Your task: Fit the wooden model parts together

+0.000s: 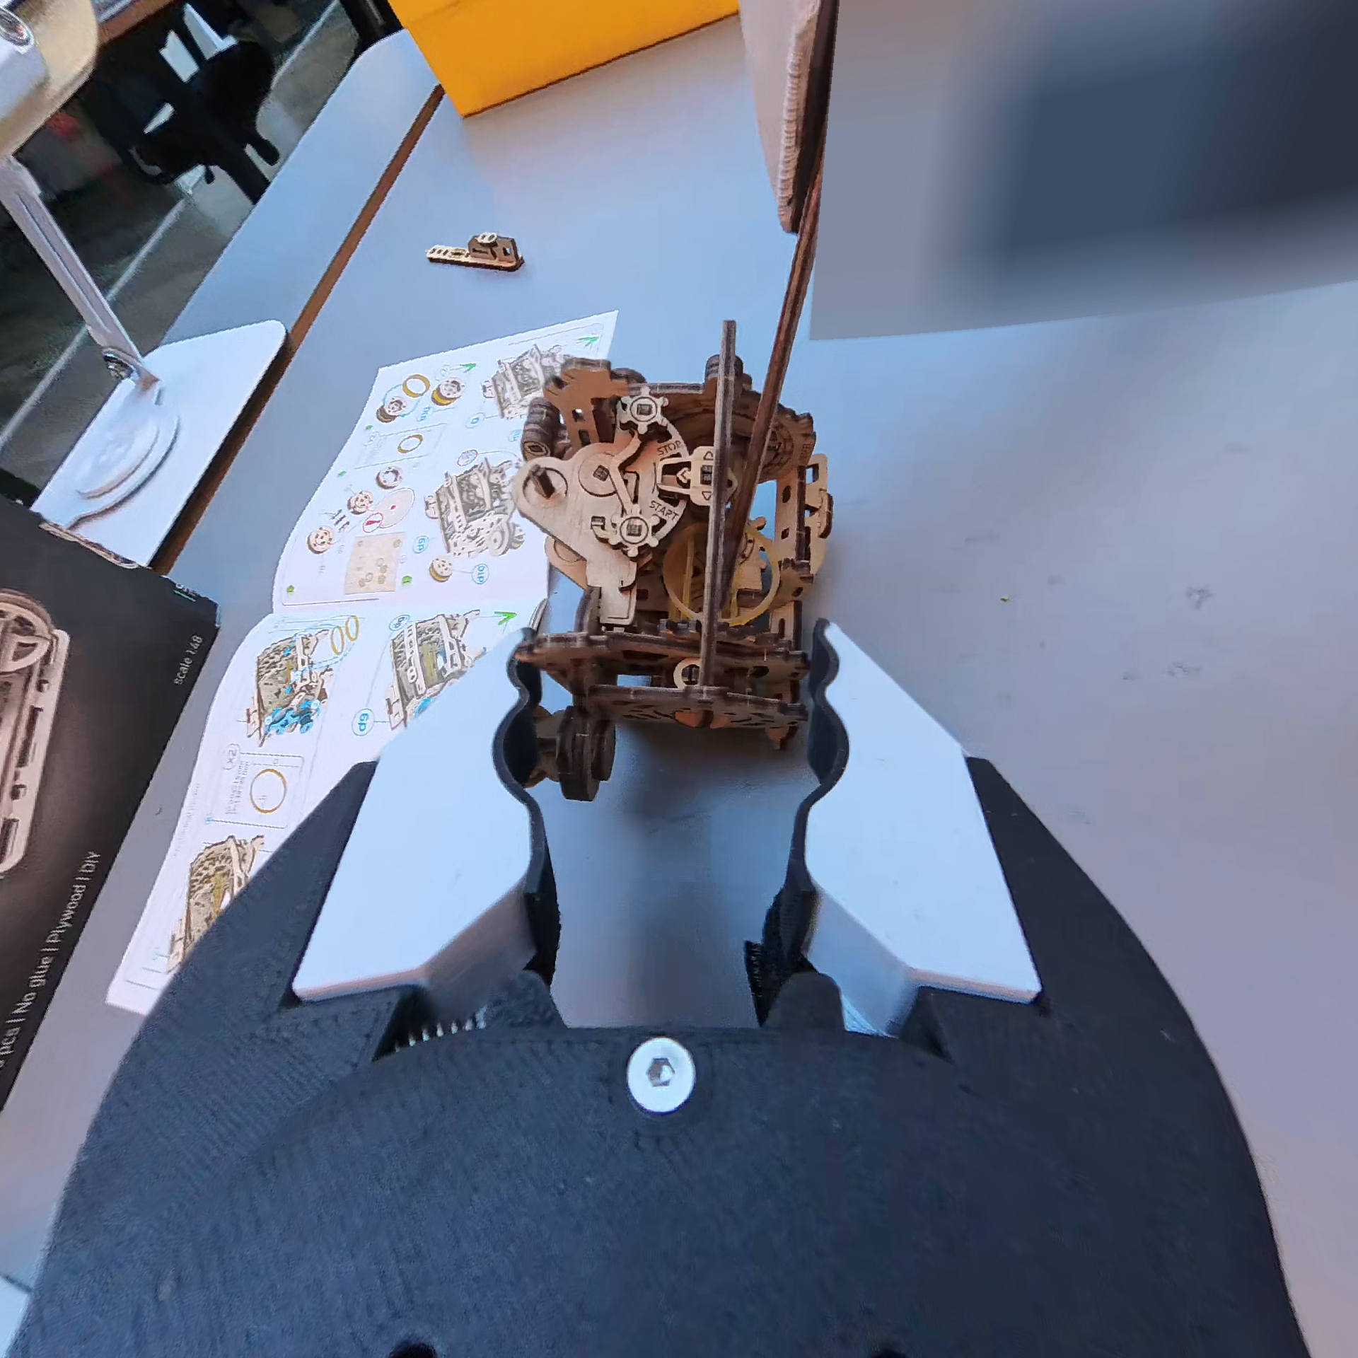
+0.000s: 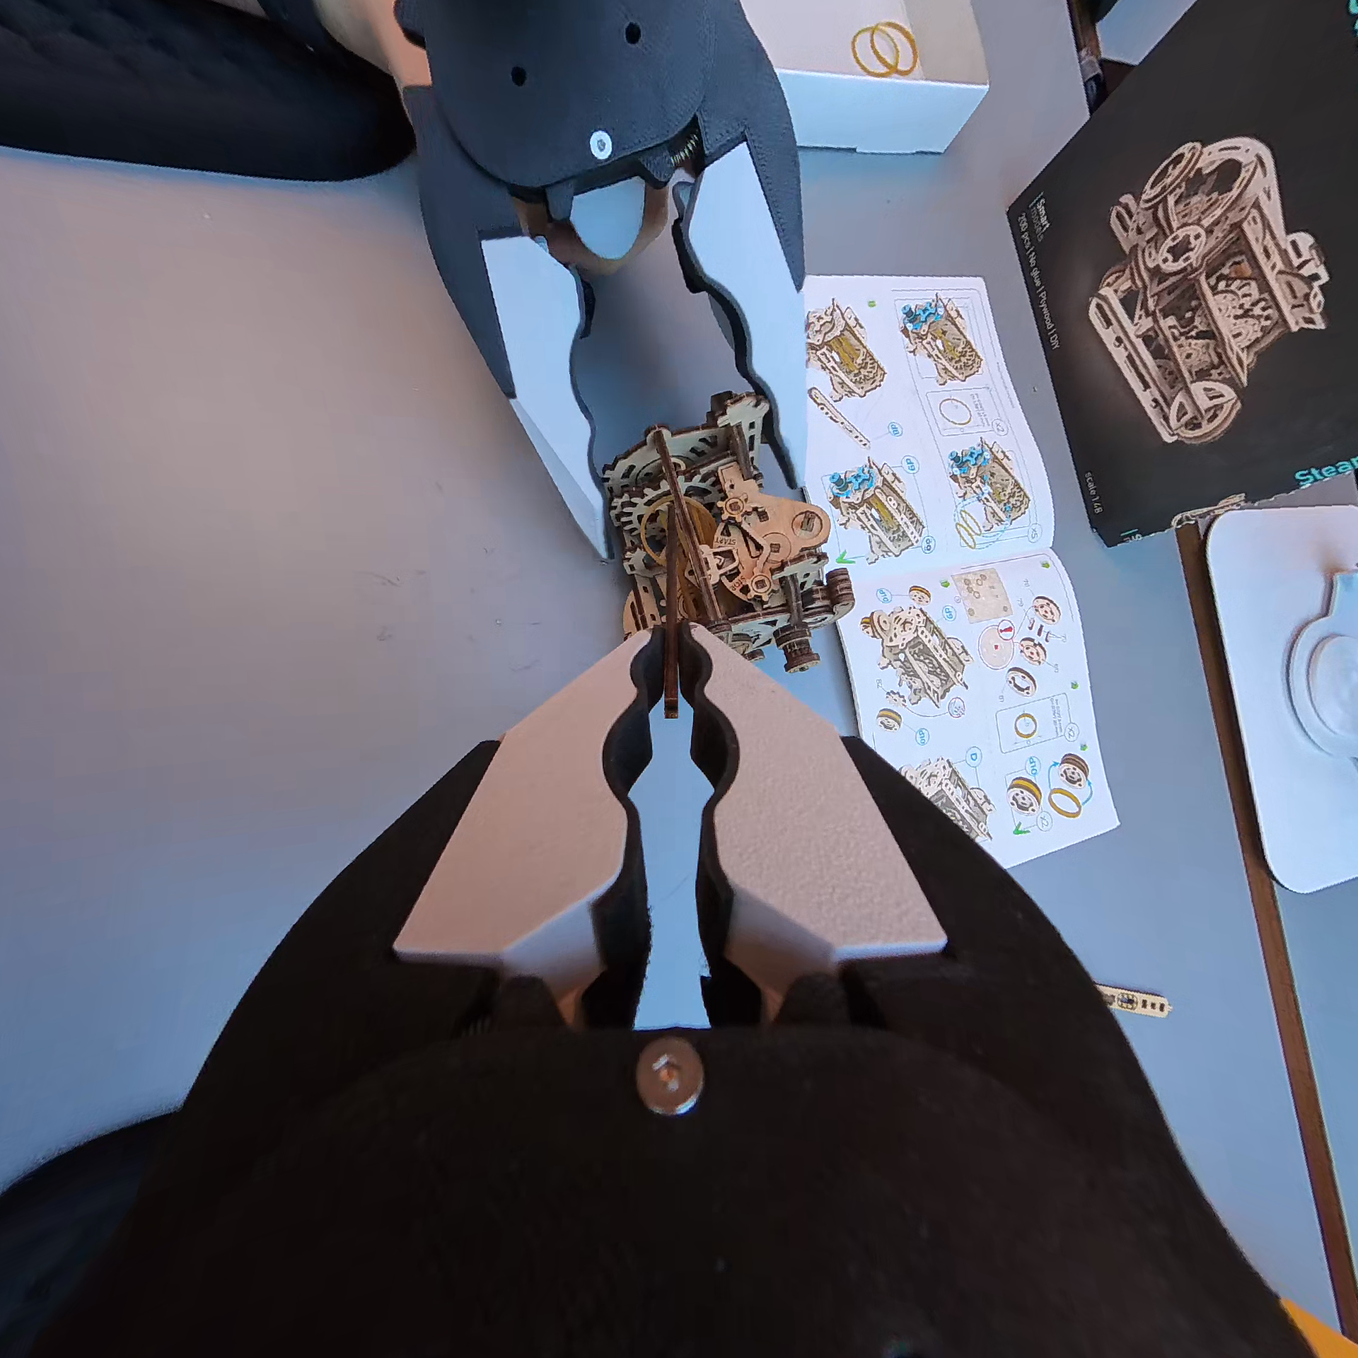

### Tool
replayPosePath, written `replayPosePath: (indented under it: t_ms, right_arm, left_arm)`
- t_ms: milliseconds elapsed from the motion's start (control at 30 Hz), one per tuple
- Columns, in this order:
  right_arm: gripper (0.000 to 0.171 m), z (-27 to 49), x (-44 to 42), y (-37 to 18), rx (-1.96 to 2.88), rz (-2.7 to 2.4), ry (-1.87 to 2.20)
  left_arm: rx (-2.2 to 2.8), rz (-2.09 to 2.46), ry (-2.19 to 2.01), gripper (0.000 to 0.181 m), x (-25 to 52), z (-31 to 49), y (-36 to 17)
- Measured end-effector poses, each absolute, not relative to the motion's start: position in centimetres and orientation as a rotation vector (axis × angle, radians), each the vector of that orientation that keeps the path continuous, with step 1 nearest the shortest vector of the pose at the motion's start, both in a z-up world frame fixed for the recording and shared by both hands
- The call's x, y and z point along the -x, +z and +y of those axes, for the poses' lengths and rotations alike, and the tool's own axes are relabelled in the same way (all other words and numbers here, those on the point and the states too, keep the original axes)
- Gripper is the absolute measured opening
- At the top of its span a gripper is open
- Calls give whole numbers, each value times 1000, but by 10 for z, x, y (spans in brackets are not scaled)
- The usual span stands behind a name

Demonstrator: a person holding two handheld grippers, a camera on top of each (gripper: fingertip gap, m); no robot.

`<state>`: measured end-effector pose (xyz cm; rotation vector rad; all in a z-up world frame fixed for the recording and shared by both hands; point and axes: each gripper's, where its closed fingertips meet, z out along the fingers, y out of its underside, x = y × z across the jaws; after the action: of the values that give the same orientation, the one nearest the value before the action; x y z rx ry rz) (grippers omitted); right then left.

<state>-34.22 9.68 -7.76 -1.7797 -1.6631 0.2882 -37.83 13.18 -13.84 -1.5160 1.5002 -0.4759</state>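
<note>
The half-built wooden model stands on the grey table. My left gripper has its jaws wide, one pad against each side of the model's near end, and holds it. My right gripper is shut on a thin wooden panel, seen edge-on. The panel slants down from above into the model's top beside an upright wooden panel. In the right wrist view the model sits between the left gripper's fingers. The held panel also shows in the left wrist view.
An open instruction sheet lies left of the model, and a black kit box lies further left. A small loose wooden part lies farther back. A white box with yellow rubber bands, a yellow box and a white lamp base stand around. Left tips to right tips: about 9 cm.
</note>
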Motion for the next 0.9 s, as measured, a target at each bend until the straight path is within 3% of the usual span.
replayPosePath:
  t_ms: [900]
  right_arm:
    - [1,97,343,-82,1829,-1628,424]
  left_arm:
    - [1525,1523,-453,70,380,133,-144]
